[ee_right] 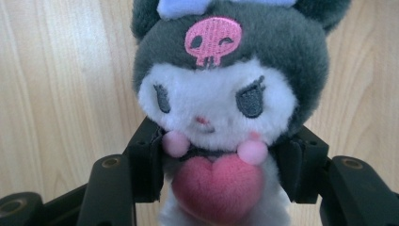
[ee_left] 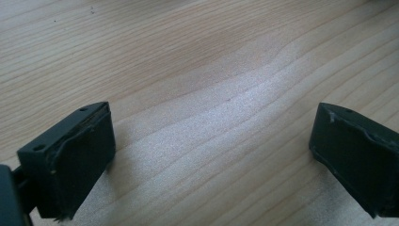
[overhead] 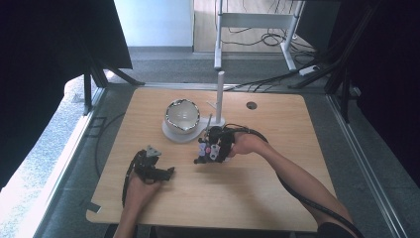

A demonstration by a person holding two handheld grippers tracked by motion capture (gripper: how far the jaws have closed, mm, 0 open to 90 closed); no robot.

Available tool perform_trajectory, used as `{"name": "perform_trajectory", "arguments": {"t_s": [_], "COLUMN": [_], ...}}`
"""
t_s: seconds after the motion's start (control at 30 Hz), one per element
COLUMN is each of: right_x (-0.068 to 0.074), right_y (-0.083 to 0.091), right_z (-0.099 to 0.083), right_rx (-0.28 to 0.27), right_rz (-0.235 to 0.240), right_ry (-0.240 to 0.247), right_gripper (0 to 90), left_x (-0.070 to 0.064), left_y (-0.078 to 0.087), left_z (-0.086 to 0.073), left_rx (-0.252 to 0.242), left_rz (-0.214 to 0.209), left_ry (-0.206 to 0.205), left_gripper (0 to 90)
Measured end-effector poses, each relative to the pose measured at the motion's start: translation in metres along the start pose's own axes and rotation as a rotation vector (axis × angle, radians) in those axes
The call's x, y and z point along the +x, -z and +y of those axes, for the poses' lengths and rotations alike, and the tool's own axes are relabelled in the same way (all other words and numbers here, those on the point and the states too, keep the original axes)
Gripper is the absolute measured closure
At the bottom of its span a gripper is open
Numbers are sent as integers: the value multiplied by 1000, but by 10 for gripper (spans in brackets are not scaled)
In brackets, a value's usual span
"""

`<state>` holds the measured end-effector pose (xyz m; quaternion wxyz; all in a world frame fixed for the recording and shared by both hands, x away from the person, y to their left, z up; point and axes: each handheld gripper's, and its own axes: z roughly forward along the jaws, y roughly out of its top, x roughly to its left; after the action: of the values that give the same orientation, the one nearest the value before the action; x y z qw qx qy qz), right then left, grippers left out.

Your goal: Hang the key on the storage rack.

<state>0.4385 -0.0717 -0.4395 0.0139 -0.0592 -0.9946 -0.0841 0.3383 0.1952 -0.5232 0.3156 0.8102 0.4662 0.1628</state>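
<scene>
A small plush toy (ee_right: 221,99) with a dark grey hood, white face, pink skull patch and a red heart sits between the jaws of my right gripper (ee_right: 221,174), which is shut on its body. In the high view the right gripper (overhead: 207,151) holds the plush toy (overhead: 210,148) over the table's middle, just right of the bowl. My left gripper (overhead: 168,173) rests low near the front left of the table, jaws wide apart. In the left gripper view the left gripper (ee_left: 211,155) has only bare wood between its fingers (ee_left: 75,155).
A shiny bowl (overhead: 182,115) stands on a white plate (overhead: 171,133) at the table's centre back. A white upright post (overhead: 219,96) rises just right of it. A round hole (overhead: 251,105) is in the wooden table (overhead: 277,198). Cables trail from both grippers.
</scene>
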Motion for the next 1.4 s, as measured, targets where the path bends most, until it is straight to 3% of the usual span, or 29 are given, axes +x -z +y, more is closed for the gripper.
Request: {"name": "perform_trajectory", "arguments": {"t_s": [0.43, 1.4], "right_x": [-4, -35], "right_y": [39, 125], "right_z": [-22, -60], "right_rx": [-23, -81], "right_rz": [7, -78], "right_ry": [-44, -206], "right_gripper": [422, 424], "left_x": [0, 0], "left_y": [0, 0], "left_z": [0, 0], "left_rx": [-2, 1], "left_rz": [-1, -4], "left_ry": [3, 2], "left_gripper": [7, 7]}}
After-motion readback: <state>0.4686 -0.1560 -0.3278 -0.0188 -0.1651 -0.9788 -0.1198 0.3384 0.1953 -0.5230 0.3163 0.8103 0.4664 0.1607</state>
